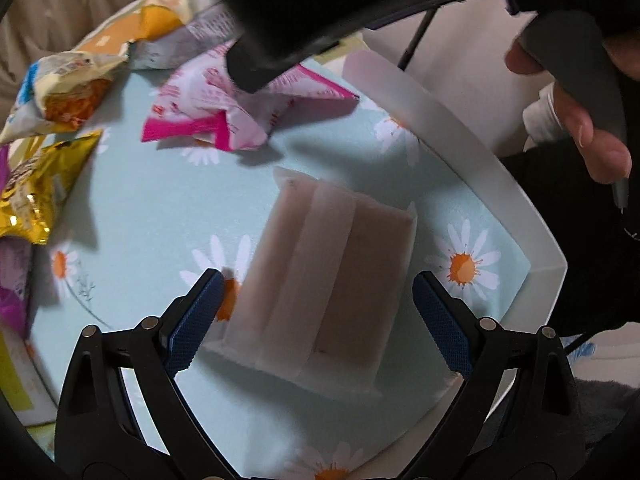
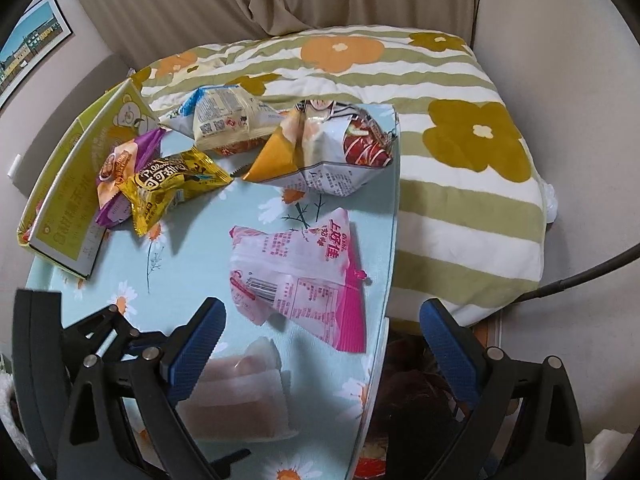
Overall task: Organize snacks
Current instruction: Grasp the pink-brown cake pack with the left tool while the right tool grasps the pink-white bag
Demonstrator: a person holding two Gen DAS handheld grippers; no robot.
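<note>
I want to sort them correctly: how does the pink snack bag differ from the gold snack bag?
The pink snack bag lies alone mid-table; the gold snack bag sits in the pile beside the purple packet. The pink one is pale and matte, the gold one shiny foil. Both are sealed and lie on the daisy tablecloth.

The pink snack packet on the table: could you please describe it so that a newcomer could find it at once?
Start at the table with the pale blue daisy cloth. The pink snack packet lies alone near its middle, between the translucent tray and the pile of bags at the far end. It alone is pale pink with magenta edges; the others are yellow, orange or purple.
</note>
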